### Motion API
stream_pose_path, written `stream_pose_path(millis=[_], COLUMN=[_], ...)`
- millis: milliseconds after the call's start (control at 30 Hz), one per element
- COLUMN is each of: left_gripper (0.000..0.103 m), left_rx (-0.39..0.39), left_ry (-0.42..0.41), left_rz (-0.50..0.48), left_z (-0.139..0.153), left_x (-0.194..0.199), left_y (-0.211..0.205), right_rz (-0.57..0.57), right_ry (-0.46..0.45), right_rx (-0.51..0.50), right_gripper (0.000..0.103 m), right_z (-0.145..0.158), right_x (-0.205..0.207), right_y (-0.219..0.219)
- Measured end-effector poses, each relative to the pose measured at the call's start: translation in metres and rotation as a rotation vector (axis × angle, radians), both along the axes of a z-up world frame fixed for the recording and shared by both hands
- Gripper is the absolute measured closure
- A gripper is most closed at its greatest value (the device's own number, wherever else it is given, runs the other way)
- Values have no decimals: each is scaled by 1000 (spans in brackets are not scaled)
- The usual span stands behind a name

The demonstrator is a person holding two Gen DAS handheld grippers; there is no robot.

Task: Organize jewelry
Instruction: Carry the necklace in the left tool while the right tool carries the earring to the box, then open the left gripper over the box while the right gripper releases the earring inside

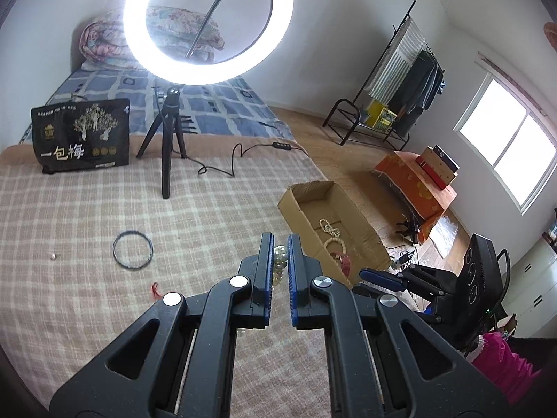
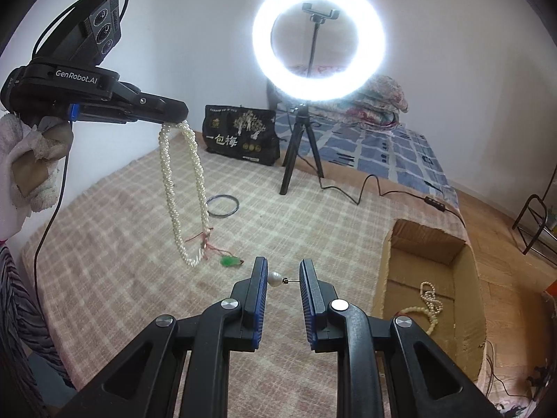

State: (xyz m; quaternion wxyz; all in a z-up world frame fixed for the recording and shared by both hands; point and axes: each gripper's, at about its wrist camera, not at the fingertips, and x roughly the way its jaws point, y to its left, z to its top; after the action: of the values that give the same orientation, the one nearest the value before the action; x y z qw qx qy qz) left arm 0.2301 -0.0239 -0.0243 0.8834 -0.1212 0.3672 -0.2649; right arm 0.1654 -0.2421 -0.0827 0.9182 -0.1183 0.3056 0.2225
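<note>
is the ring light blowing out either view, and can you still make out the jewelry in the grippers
Left wrist view: the ring light is blown out white, and the pearl necklace is mostly hidden between the left gripper fingers. Right wrist view: same glare, but the necklace and the pearl earring in the right gripper read sharp.

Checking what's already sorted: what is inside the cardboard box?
Inside the cardboard box: a pearl strand, a cream bead bracelet and, in the left wrist view, a red piece. The box's near wall hides part of its floor.
</note>
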Motion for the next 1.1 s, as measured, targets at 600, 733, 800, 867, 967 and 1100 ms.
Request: stream_pose_path(millis=[600, 733, 800, 867, 967, 1100], left_gripper=[98, 98, 98, 98, 98, 98], left_rx=[-16, -12, -16, -21, -24, -18], left_ry=[-55, -73, -75, -78, -81, -71], left_rz=[-70, -89, -97, -102, -112, -126], left_z=[36, 40, 42, 43, 41, 36], left_x=[50, 62, 69, 75, 84, 94], left_y=[-77, -101, -114, -125, -144, -167], right_rz=[-177, -217, -230, -240, -252, -270], right_ry=[-42, -36, -27, -16, 0, 24], right_rx=[32, 30, 31, 29, 20, 16], right_gripper=[85, 85, 85, 86, 85, 85], right_z=[25, 23, 21, 18, 11, 2], right_x=[23, 26, 29, 31, 34, 37], right_y=[-83, -104, -113, -121, -132, -144])
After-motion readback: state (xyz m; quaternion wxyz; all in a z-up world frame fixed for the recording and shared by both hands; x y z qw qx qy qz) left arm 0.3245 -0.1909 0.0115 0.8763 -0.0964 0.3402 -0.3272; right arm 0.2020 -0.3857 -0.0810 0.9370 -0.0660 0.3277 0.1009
